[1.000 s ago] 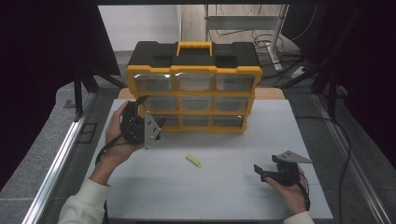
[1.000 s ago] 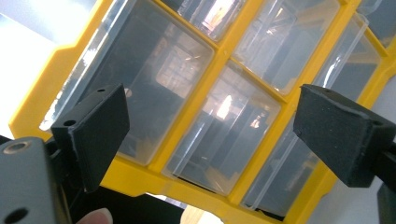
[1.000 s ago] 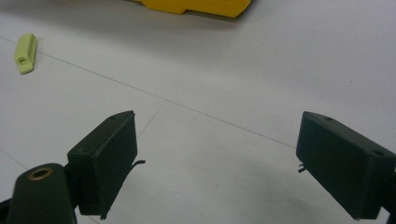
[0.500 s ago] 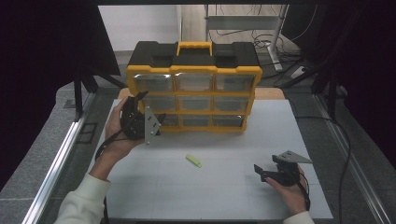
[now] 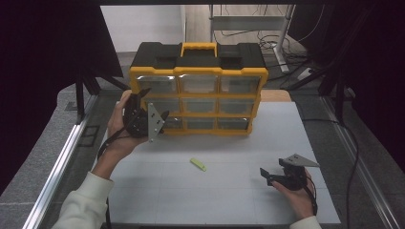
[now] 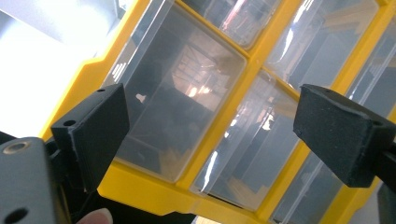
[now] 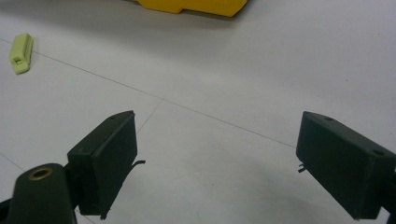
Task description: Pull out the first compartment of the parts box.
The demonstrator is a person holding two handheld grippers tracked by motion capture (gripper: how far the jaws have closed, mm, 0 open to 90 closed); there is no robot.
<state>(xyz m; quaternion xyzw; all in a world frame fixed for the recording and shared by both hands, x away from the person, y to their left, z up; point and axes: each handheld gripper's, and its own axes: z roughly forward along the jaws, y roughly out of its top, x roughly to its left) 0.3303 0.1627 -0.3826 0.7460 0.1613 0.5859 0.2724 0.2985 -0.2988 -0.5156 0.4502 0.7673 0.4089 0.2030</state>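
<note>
Left gripper (image 5: 152, 102), jaws spread wide, is raised against the left column of clear drawers of the yellow organiser (image 5: 198, 98), which stands upright at the far edge of the white table (image 5: 229, 200). In the left gripper view the jaws frame one clear drawer (image 6: 180, 88) without touching it. A small pale-green piece (image 5: 198, 164) lies on the table, near its centre. Right gripper (image 5: 268, 175), jaws likewise apart and empty, rests low over the table at the near right, well apart from the organiser.
</note>
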